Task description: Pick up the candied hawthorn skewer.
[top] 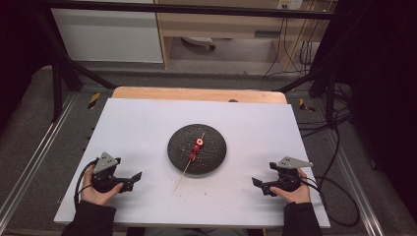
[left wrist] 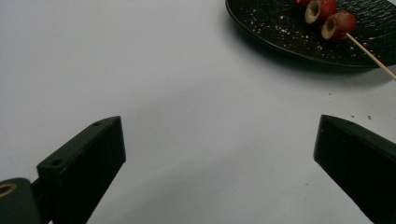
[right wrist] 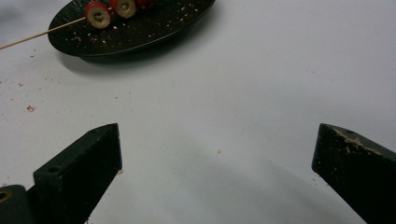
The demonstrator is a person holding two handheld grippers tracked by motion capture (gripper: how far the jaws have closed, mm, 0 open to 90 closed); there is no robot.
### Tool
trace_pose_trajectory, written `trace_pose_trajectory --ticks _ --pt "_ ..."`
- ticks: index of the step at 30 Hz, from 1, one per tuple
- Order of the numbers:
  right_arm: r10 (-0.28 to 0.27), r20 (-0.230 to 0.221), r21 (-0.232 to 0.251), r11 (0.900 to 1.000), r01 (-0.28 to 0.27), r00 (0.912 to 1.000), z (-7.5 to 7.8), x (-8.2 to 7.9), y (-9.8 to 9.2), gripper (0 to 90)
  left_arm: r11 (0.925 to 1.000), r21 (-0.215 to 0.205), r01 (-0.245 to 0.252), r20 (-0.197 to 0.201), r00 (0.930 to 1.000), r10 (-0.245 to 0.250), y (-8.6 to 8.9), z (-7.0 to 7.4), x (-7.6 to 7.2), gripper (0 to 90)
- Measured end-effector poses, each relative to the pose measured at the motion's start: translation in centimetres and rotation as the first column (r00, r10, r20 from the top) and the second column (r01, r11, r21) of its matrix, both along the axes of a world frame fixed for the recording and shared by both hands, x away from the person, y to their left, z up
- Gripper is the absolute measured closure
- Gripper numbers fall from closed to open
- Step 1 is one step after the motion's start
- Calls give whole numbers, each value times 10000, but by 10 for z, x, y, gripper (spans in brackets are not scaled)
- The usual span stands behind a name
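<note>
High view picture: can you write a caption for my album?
Two open grippers wait beside a black plate holding a fruit skewer.

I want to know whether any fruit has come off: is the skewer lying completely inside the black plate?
No: in the high view the skewer sticks out past the near rim of the plate onto the white table.

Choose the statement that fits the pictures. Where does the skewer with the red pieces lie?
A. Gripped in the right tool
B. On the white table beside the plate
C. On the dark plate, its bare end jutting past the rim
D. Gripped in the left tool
C: the skewer rests on the dark plate, its bare stick reaching past the near rim over the table, and both tools sit apart from it.
</note>
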State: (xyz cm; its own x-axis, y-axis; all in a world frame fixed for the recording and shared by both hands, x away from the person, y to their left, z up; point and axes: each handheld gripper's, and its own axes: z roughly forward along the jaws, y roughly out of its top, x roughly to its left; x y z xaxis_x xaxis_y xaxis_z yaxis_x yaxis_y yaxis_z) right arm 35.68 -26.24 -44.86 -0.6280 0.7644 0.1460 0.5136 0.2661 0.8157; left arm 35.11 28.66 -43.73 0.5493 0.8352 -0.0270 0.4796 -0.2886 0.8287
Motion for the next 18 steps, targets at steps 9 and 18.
trace_pose_trajectory --ticks 9,18 --pt "-42 -9 -35 10000 42 10000 1 0 1 29 9996 174 211 80 9997 -212 -11 5 -2 5" --pt "17 -39 -90 10000 -18 10000 3 1 5 30 9999 94 145 156 9998 -146 -38 19 1 24"
